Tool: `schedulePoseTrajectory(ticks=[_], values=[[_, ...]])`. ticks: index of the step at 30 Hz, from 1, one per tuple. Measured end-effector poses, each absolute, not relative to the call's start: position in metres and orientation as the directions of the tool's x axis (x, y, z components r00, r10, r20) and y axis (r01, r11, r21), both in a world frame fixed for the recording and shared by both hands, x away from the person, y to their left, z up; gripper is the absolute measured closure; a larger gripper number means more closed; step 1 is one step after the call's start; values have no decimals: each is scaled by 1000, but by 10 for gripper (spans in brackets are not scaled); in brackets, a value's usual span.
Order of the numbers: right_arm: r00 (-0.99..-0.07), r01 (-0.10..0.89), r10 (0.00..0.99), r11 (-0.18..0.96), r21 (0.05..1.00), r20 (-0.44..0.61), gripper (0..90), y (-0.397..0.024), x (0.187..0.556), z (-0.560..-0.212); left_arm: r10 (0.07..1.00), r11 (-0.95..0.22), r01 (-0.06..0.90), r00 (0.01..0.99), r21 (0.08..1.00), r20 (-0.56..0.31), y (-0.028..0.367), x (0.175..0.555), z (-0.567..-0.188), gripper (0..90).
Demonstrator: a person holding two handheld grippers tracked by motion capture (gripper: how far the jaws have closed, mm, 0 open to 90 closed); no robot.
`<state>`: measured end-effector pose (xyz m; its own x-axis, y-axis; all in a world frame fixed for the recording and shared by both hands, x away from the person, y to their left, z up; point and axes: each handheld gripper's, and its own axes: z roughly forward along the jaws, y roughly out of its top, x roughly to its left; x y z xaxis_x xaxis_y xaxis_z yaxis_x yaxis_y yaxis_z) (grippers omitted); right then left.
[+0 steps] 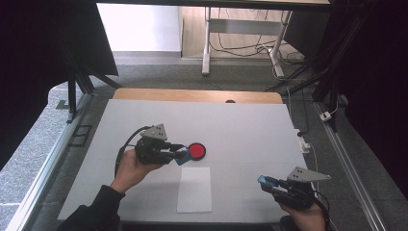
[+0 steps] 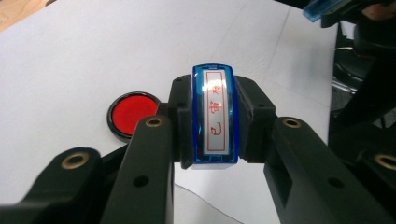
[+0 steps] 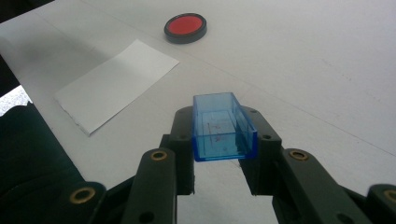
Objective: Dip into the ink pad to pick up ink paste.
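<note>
The stamp (image 2: 215, 114) is pinched in the left gripper's (image 1: 177, 153) fingers, just beside the ink pad (image 1: 197, 150). Lower it flat onto the pad, then press squarely on the paper (image 1: 194, 190). The right gripper's (image 1: 266, 182) fingers pinch the cap (image 3: 221, 127), clear over the desk (image 1: 250, 130).

The bench (image 1: 250, 125) has a white top with a wooden far edge. Grey carpet floor (image 1: 159, 72) lies beyond. A white-legged desk (image 1: 208, 43) stands behind, with loose cables (image 1: 240, 48) beneath. Black curtains (image 1: 43, 43) flank both sides.
</note>
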<state>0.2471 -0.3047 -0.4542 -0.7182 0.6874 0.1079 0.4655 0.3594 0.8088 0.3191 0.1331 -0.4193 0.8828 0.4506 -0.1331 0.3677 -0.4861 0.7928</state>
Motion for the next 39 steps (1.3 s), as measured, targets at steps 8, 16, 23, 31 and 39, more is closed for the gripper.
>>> schedulePoseTrajectory(ticks=[8,16,23,31,39], values=[[-717,467,690,365,805,104,686,-305,247,-454,482,-501,363,871,785,-95,127,334,-419,710],[-721,465,684,363,808,108,686,-305,247,-454,514,-507,383,853,772,-85,118,348,-426,710],[-723,464,683,364,808,108,686,-305,247,-454,534,-511,415,839,753,-100,108,362,-435,710],[-726,458,681,375,806,96,685,-304,246,-454,555,-502,444,824,742,-116,98,378,-443,710],[-729,457,678,377,806,96,686,-304,246,-454,574,-517,471,810,715,-119,87,390,-458,710]])
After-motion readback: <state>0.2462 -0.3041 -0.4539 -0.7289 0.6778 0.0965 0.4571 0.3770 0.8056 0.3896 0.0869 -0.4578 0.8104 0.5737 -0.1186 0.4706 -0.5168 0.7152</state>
